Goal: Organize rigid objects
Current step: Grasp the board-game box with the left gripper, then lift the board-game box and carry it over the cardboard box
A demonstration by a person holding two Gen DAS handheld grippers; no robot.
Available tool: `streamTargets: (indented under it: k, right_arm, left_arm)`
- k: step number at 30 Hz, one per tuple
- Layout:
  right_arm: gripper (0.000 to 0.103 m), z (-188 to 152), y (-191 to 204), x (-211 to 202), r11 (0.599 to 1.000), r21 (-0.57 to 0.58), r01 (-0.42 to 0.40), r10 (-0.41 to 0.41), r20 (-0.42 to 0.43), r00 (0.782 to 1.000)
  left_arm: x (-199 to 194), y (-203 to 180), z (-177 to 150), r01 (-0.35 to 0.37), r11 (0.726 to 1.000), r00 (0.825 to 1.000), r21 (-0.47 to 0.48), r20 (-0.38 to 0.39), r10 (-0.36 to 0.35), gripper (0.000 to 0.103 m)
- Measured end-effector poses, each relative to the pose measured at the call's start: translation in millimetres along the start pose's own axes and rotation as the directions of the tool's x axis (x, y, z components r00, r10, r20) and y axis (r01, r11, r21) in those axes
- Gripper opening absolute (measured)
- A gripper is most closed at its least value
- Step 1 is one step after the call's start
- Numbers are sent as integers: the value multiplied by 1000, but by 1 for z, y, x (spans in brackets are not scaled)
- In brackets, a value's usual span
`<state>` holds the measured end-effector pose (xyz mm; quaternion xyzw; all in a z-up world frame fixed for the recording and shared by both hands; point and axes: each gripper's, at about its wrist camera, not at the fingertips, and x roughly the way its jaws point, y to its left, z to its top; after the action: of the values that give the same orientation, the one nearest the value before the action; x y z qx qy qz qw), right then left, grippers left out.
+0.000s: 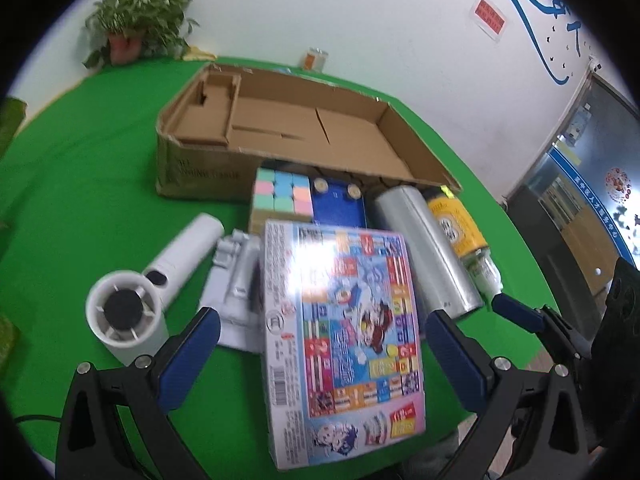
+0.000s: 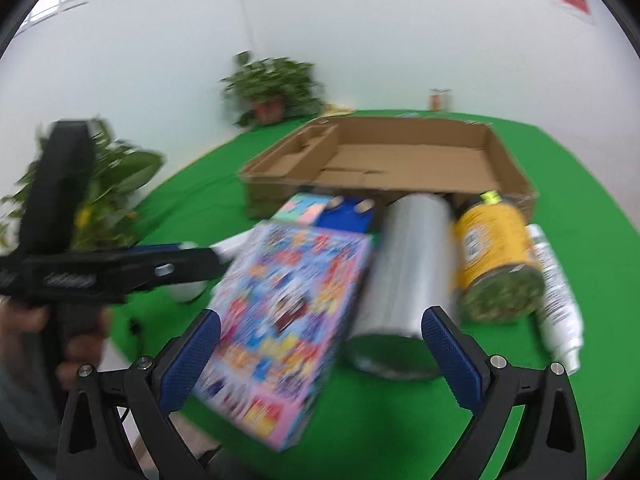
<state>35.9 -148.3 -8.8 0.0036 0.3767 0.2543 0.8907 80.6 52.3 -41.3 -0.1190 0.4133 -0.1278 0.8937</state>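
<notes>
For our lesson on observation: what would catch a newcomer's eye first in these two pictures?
First, the glossy, brightly printed cartoon box lying in the middle of the green table, between the open jaws of the left gripper. Beside it on the right lie a shiny silver metal cylinder and a yellow-labelled jar. Behind them sits a wide, shallow brown cardboard box, with nothing loose visible in it.

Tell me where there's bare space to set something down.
Free: the main floor of the open cardboard box, and green tablecloth left of the white handheld fan. Crowded: the strip before the box, from fan past the colourful printed box and silver cylinder to the yellow-labelled jar.
</notes>
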Motion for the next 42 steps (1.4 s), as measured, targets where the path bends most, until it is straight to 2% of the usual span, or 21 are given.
streamTargets:
  k: [4, 6, 9, 12, 15, 18, 20, 27, 42]
  right_arm:
    - [101, -22, 8, 11, 991, 41, -129, 131, -74, 989]
    - [99, -32, 10, 23, 987, 73, -145, 153, -118, 981]
    - [95, -38, 10, 40, 987, 100, -130, 145, -164, 976]
    - [92, -37, 7, 54, 984, 131, -117, 140, -184, 973]
    - [92, -35, 6, 67, 983, 149, -107, 136, -201, 970]
    - [90, -34, 13, 73, 982, 145, -117, 147, -217, 965]
    - [90, -33, 19, 78, 984, 131, -121, 148, -228, 962]
    - [90, -33, 26, 91, 995, 91, -41, 64, -268, 961]
    - [95, -36, 29, 98, 995, 91, -34, 57, -263, 963]
  left_arm:
    - [11, 2, -12, 21, 1000, 998, -5, -62, -21, 102]
    - [17, 4, -15, 21, 1000, 996, -13, -89, -22, 101]
    - [28, 7, -21, 50, 998, 989, -40, -138, -55, 99]
    - [37, 7, -26, 77, 996, 981, -46, -173, -84, 91]
    - [42, 9, -28, 55, 998, 980, -40, -189, -62, 85]
    - [44, 18, -29, 60, 995, 977, -79, -199, -75, 78]
    - [47, 21, -33, 69, 993, 972, -92, -216, -88, 79]
    - [48, 23, -44, 94, 987, 962, -128, -242, -123, 80]
    - [49, 16, -47, 79, 989, 972, -125, -211, -105, 80]
